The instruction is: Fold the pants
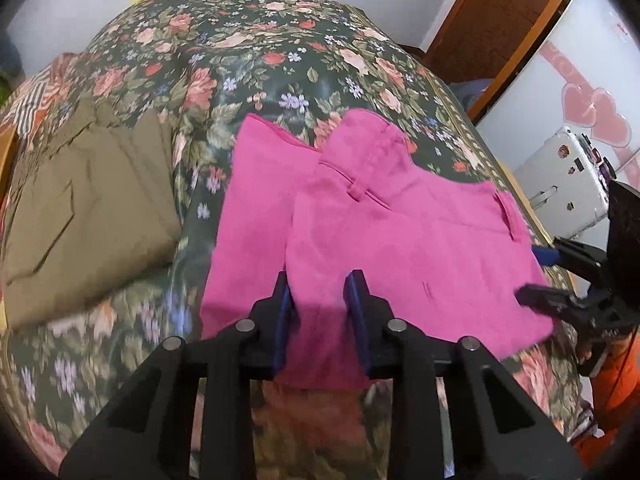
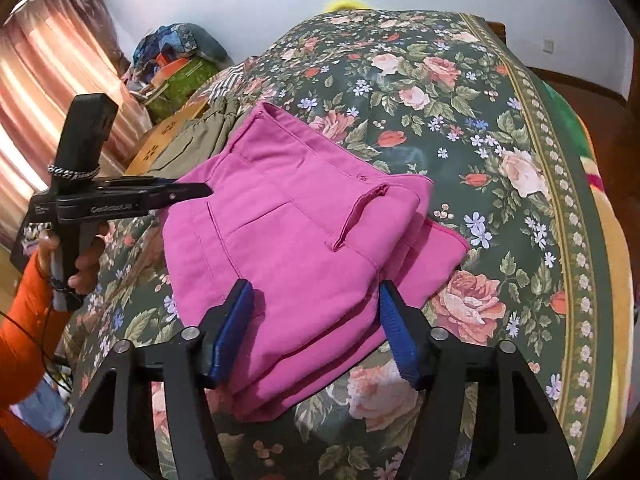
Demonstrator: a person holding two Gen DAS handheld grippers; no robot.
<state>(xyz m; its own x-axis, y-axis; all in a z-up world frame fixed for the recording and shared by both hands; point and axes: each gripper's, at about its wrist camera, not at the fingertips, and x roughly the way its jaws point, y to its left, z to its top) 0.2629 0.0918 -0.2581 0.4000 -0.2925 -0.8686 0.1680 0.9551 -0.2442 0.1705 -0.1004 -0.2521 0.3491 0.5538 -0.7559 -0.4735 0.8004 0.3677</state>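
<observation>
Spreading wide, the right claw (image 2: 316, 300) is held with parted fingers over the near edge of the folded pink pants (image 2: 296, 236), nothing gripped. The left claw (image 1: 320, 292) is likewise open and empty at the pants' edge. The pants are laid on the floral bed (image 2: 460, 112); olive trousers (image 1: 88, 208) are beside them.

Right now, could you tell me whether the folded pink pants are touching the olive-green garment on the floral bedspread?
Apart. The left wrist view shows floral bedspread between the folded pink pants and the olive-green garment.
</observation>
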